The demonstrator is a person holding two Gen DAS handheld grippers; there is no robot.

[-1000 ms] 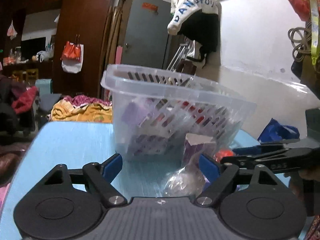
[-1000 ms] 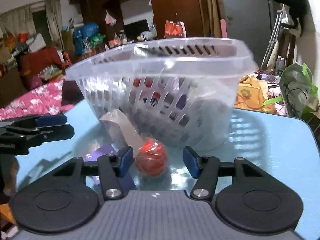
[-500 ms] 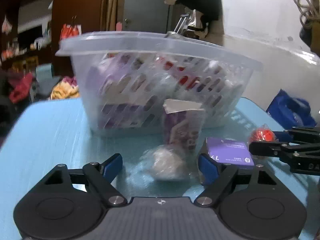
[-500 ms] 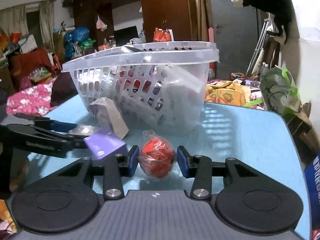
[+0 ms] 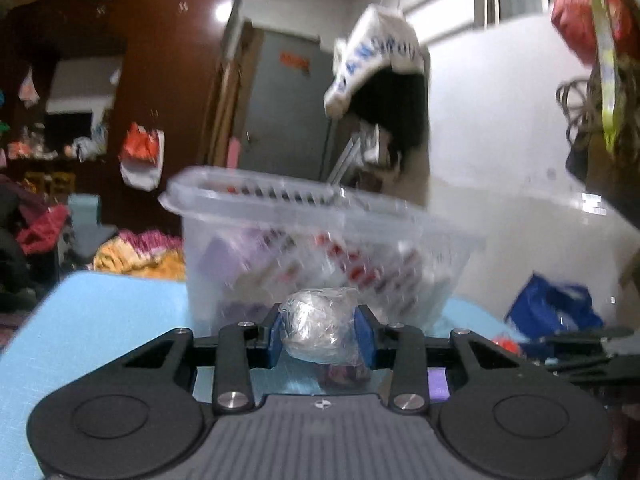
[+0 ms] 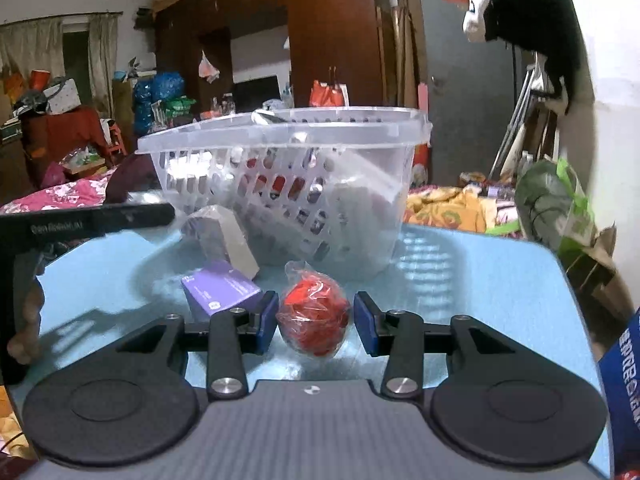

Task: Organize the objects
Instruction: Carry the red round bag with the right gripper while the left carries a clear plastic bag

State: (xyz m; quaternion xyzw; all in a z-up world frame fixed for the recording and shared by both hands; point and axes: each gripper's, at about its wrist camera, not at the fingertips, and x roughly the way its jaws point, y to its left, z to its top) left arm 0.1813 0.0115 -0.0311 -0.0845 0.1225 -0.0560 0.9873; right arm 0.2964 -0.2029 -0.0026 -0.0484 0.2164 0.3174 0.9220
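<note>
Left gripper [image 5: 322, 336]: jaws just closed, blue pads pressed on either side of a whitish ball in clear wrap [image 5: 318, 330], lifted in front of the clear slotted basket [image 5: 280, 216]. Same gripper at far left edge of right wrist view, side-on. Below it on the light-blue table [image 6: 480, 280]: grey-purple carton [image 6: 224, 236] leaning against the basket, purple box [image 6: 222, 290] just in front. Right gripper [image 6: 316, 322]: jaws narrowly apart around a red ball in clear wrap [image 6: 314, 320]; left pad touching wrap, slim gap at right pad, firm grip not certain.
</note>
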